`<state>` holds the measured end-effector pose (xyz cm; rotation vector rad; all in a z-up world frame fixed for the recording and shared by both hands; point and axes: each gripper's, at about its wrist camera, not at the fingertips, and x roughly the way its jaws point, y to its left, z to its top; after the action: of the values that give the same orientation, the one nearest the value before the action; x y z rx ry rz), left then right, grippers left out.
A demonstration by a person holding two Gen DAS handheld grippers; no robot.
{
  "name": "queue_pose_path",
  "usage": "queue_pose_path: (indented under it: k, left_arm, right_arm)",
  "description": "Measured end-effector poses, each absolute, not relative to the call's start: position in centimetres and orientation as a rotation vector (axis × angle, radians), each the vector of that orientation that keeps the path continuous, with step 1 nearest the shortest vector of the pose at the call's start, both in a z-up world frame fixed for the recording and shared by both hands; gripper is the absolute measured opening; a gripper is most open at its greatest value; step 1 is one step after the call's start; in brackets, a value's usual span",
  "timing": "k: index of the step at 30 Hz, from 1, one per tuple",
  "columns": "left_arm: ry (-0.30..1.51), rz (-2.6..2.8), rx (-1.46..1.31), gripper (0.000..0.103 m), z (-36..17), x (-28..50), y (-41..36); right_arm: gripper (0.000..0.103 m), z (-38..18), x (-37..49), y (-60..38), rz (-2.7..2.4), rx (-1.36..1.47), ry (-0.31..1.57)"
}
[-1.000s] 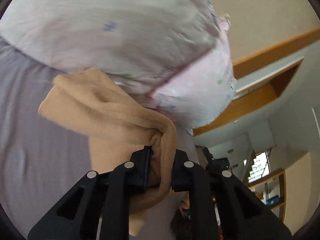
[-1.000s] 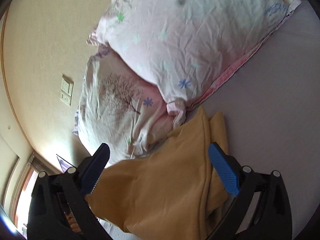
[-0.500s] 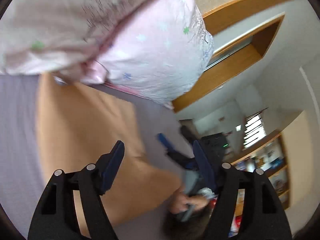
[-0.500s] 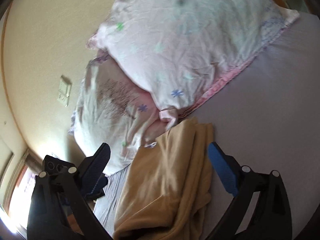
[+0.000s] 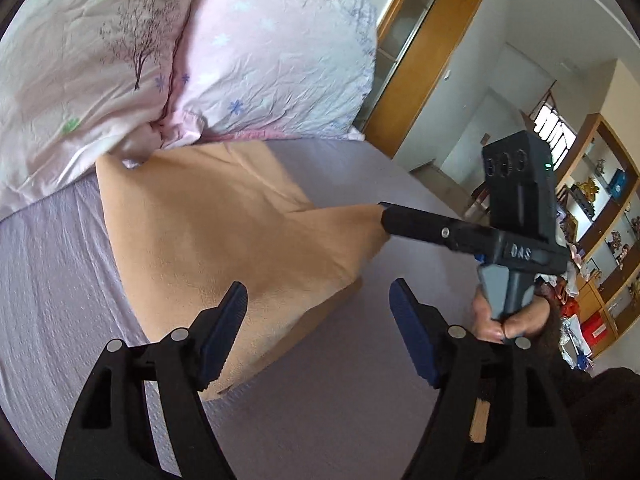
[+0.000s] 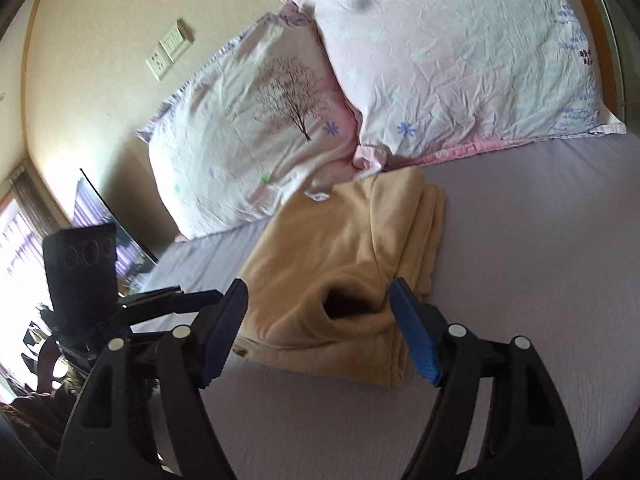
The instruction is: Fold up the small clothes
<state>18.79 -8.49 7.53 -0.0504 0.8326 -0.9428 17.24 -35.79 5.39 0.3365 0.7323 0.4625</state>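
Now the left tongs (image 5: 318, 312) have let go, jaws spread; right tongs (image 6: 318, 312) gape too, and the tan garment (image 6: 344, 276) lies folded on the bed (image 6: 540, 240), just below the pillows (image 6: 440, 60). Fold looks done.

The tan garment (image 6: 344, 264) looks like soft matt fleece (slightly fuzzy); the bedsheet (image 6: 540, 240) is finely ribbed cloth, the pillows (image 5: 260, 60) crinkled cotton.
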Motion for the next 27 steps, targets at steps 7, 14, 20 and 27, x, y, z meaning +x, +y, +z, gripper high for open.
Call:
queue_pose_path:
  k: [7,14,20,27]
  left_arm:
    - [0.964,-0.897,-0.013,0.074,4.2,18.5,-9.1]
    - [0.974,-0.901,-0.016,0.074,4.4,17.5,-8.4]
    - [0.874,-0.797,-0.277,0.081,7.1,21.0,-1.6]
    - [1.077,-0.713,-0.457,0.081,2.9,27.8,-0.9]
  right_arm:
    - [0.009,1.2,16.9,-36.2,0.387,0.339,0.867]
    - [0.016,0.4,16.2,-36.6,0.400,0.377,0.904]
    - [0.092,4.2,18.3,-40.2,0.410,0.569,0.797]
    - [0.080,1.4,27.7,-41.0,0.378,0.677,0.959]
